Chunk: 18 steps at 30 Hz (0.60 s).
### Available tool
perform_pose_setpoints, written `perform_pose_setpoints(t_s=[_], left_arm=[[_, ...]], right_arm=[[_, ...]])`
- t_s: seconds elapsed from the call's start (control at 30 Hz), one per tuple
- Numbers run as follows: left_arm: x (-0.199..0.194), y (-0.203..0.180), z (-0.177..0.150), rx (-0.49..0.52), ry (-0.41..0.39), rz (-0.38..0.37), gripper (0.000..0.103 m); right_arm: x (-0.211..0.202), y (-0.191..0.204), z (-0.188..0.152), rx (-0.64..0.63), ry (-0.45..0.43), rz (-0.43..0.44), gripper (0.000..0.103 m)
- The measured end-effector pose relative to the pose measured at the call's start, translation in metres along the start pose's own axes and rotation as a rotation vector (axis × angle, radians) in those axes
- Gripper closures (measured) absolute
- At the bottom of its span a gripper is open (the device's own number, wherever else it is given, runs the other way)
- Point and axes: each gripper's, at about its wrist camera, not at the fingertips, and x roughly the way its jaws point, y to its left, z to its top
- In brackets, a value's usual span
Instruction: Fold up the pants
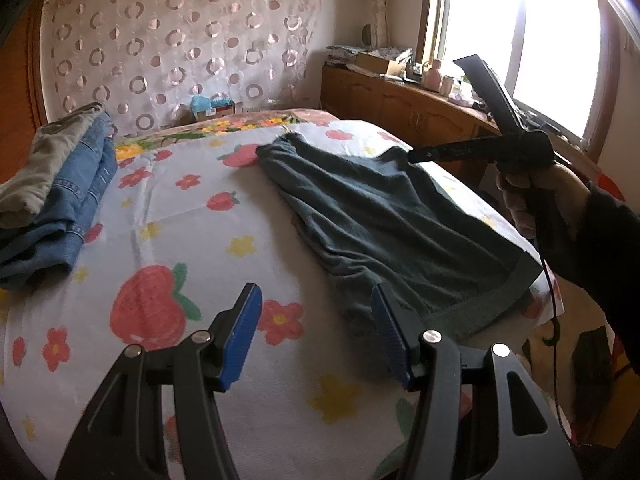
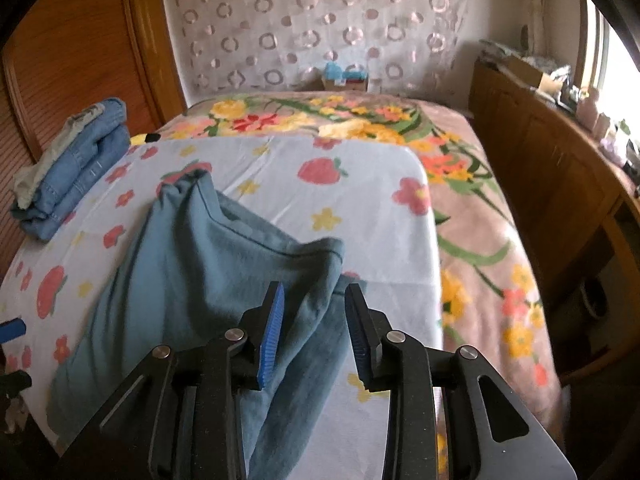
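Observation:
Dark teal pants lie spread on the strawberry-print sheet, waistband toward the near right edge; in the right wrist view they look blue-grey and run toward me. My left gripper is open and empty, hovering just left of the pants' near edge. My right gripper is open above a leg of the pants, nothing between its blue pads. From the left wrist view the right gripper shows in a hand above the pants' right side, jaws apart.
A stack of folded jeans with a khaki garment on top sits at the left of the bed; it also shows in the right wrist view. A wooden cabinet with clutter runs along the right under the window. A floral blanket lies beyond the sheet.

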Motion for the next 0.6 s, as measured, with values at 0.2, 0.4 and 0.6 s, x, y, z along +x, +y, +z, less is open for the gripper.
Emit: perform_pose_setpoints(t_s=[0.2, 0.4, 0.6], left_arm=[[0.012, -0.006, -0.007, 0.004, 0.035, -0.007, 0.047], [0.014, -0.005, -0.01, 0.001, 0.049, -0.004, 0.047], [0.012, -0.007, -0.01, -0.003, 0.037, -0.009, 0.047]], right_arm=[[0.022, 0.005, -0.001, -0.011, 0.03, 0.005, 0.073], [0.016, 0.003, -0.002, -0.032, -0.015, -0.058, 0.101], [0.01, 0.003, 0.001, -0.064, -0.001, -0.149, 0.096]])
